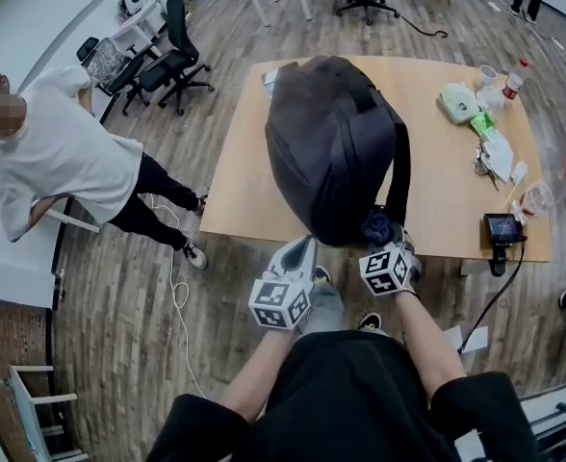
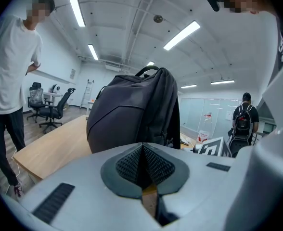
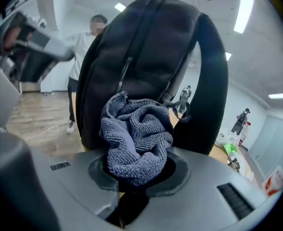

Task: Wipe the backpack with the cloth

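A big black backpack (image 1: 331,142) stands upright on the wooden table (image 1: 254,171), its straps facing me. My right gripper (image 1: 387,240) is shut on a bunched blue-grey cloth (image 3: 135,136), held low against the backpack's near side by the right strap (image 3: 210,81). In the head view the cloth (image 1: 377,225) shows as a dark blue lump at the bag's bottom right. My left gripper (image 1: 305,248) is shut with nothing between its jaws, just short of the table's near edge and below the backpack (image 2: 134,112).
Cups, a bottle, a green packet, papers and keys lie on the table's right part (image 1: 485,123). A small screen device (image 1: 502,229) sits at the near right corner. A person in a white shirt (image 1: 62,157) stands left of the table; office chairs (image 1: 163,61) beyond.
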### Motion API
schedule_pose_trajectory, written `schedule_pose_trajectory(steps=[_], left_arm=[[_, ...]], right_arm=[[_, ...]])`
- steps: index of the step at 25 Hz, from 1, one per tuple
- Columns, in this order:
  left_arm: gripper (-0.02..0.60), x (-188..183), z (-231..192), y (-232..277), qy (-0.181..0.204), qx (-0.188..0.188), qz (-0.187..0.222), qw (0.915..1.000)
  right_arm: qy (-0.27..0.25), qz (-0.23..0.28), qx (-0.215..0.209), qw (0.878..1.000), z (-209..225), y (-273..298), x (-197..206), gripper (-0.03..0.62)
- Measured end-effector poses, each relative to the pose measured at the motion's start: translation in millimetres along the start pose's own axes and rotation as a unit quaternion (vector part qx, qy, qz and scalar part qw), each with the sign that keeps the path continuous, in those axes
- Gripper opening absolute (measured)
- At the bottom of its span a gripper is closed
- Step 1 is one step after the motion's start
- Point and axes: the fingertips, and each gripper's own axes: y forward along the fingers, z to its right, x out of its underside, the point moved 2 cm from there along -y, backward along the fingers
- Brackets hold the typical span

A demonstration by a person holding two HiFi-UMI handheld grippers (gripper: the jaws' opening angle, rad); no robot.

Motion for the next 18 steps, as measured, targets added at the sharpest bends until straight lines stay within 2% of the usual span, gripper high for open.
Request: schedule_pose_trajectory(steps=[4,9,15,18], left_arm=[[0.017,-4.3,0.1,0.6,-0.001,-0.004,0.003,1.0000],[0.016,-0.2,7.6,6.6,-0.002,-0.001,0.001,1.0000],[0.017,6.9,1.6,5.5,-0.012,-0.015,-0.003,0.9998],[0.017,9.0,-2.9,4.6,-0.018,-0.021,-0.002,0.9996]], right_arm=[[-0.016,-0.083,-0.030,0.996,-23.1,17.7,28.0,0.101],[0.006,-0.132,-0.043,0.990,-26.6,19.0,38.4,0.101],[0.098,-0.148,-0.078,0.981,-50.5,10.0,34.0,0.101],[0.151,-0.153,-0.131,0.968,-73.5,2.8,26.2,0.101]])
